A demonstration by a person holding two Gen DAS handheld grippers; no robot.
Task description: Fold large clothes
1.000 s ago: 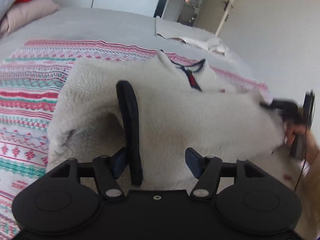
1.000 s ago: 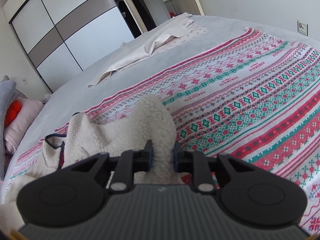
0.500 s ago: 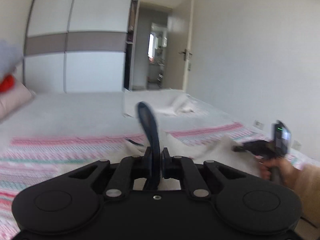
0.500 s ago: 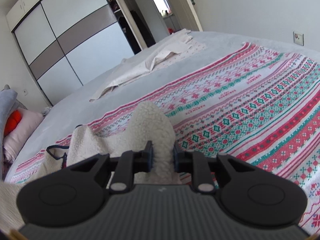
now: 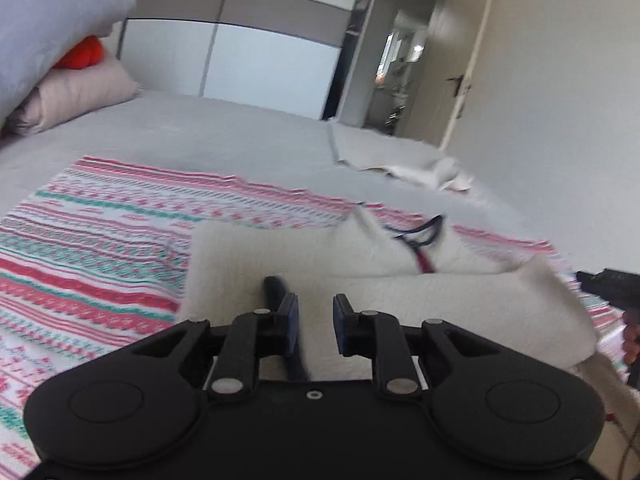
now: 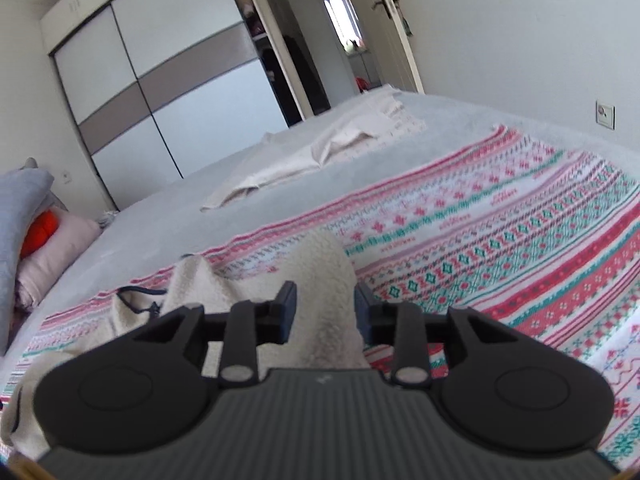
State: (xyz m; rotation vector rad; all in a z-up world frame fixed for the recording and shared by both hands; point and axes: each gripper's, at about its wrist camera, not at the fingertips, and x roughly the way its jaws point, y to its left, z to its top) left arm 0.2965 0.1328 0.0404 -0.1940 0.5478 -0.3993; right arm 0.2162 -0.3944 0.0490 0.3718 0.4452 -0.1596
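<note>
A cream fleece jacket (image 5: 400, 280) with a dark collar lies folded on the patterned blanket (image 5: 92, 248). Its black cuff (image 5: 274, 286) lies just left of my left gripper (image 5: 316, 326), whose jaws stand apart with fleece below them. In the right wrist view my right gripper (image 6: 324, 316) has its jaws parted around a raised fold of the fleece jacket (image 6: 324, 280), which fills the gap. The right gripper also shows at the right edge of the left wrist view (image 5: 612, 288), at the jacket's right end.
Grey bed cover (image 5: 224, 136) lies beyond the blanket. A cream cloth (image 6: 320, 152) is spread at the far side. Pillows (image 5: 60, 80) and an orange item (image 5: 82, 54) are stacked at the left. Wardrobe and open door stand behind.
My left gripper closed on the black cuff, lifted, then came down and opened; the cuff now lies beside it. My right gripper's jaws have widened around the fleece fold.
</note>
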